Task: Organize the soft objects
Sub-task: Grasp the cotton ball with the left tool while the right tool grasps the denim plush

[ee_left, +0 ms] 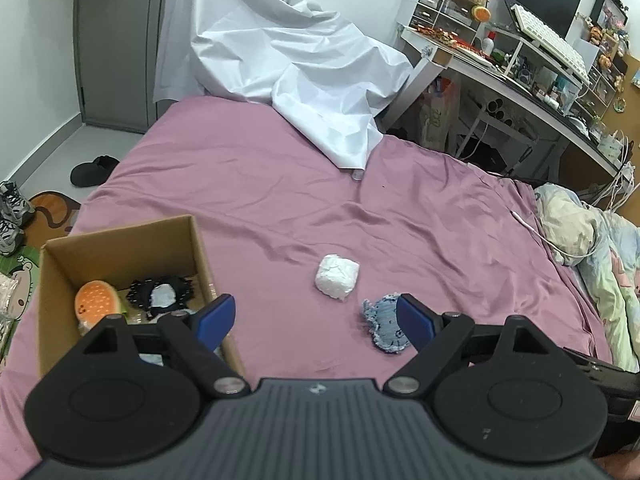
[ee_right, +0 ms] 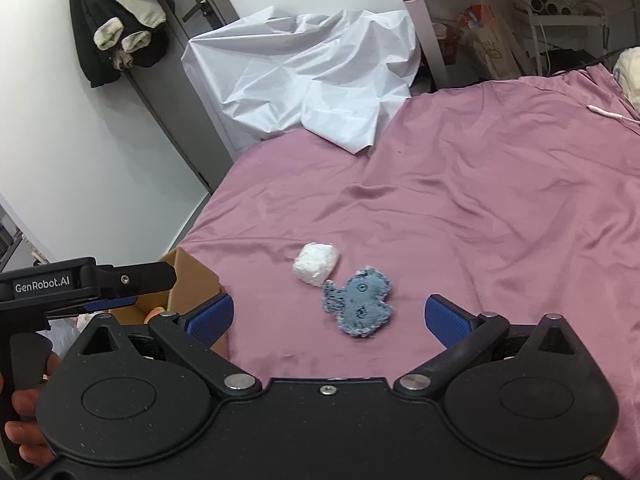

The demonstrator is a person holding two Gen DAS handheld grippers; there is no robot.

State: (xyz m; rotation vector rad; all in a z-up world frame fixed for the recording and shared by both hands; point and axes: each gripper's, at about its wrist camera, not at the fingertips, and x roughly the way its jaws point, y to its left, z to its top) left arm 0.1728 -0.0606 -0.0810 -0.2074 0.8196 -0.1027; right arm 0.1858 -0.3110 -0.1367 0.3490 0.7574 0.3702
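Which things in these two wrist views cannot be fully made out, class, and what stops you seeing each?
- Cardboard box, left wrist view: its near end is hidden by the left gripper. In the right wrist view, only a corner shows.
- Blue denim toy, left wrist view: partly covered by a blue finger pad.
- Black-and-white item in the box: too tangled to identify.
- Orange plush: lower part hidden.
- Right gripper: open, empty.

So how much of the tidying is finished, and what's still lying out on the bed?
Partly done. The cardboard box already holds an orange plush and a black-and-white toy. Nothing is in hand: the left gripper and right gripper are both open. The white bundle and blue denim toy remain on the bed.
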